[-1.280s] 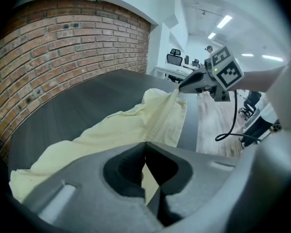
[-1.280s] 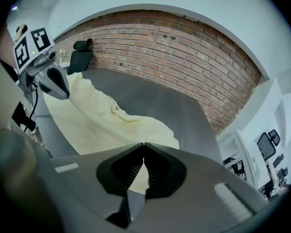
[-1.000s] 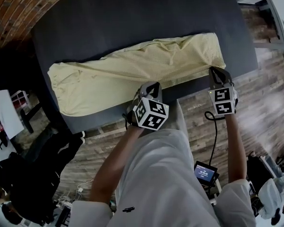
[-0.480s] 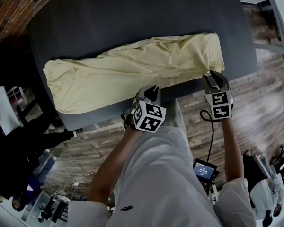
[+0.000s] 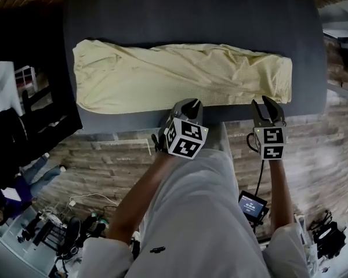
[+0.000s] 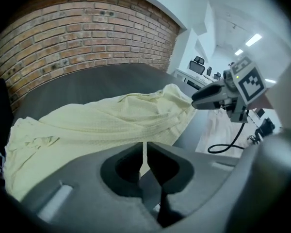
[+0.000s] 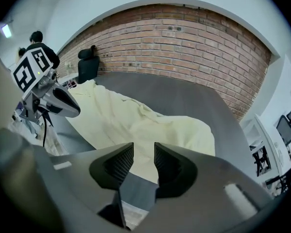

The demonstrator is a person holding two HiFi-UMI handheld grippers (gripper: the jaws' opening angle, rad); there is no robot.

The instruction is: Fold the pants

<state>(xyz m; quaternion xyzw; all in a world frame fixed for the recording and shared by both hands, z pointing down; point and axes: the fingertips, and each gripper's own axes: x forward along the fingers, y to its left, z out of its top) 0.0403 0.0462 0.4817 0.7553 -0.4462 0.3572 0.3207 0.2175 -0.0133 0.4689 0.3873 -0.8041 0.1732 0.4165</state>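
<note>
So the pale yellow fabric pants (image 5: 180, 77) are lying as one long strip across the dark grey table (image 5: 185, 16).
Both grippers are hovering at the table's near edge, off the cloth. The left gripper (image 5: 187, 103) fingers have just been cracking open to a thin slit. The right gripper (image 5: 264, 105) fingers have just been spreading wide. Nothing's sitting between either pair.

It looked like an office or lab workspace: a brick wall (image 7: 184, 28), office chairs (image 6: 198, 64) at white desks (image 6: 186, 75), ceiling light panels (image 6: 253, 39) and a wood-plank floor (image 5: 104, 167) with loose cables (image 5: 87, 200).
</note>
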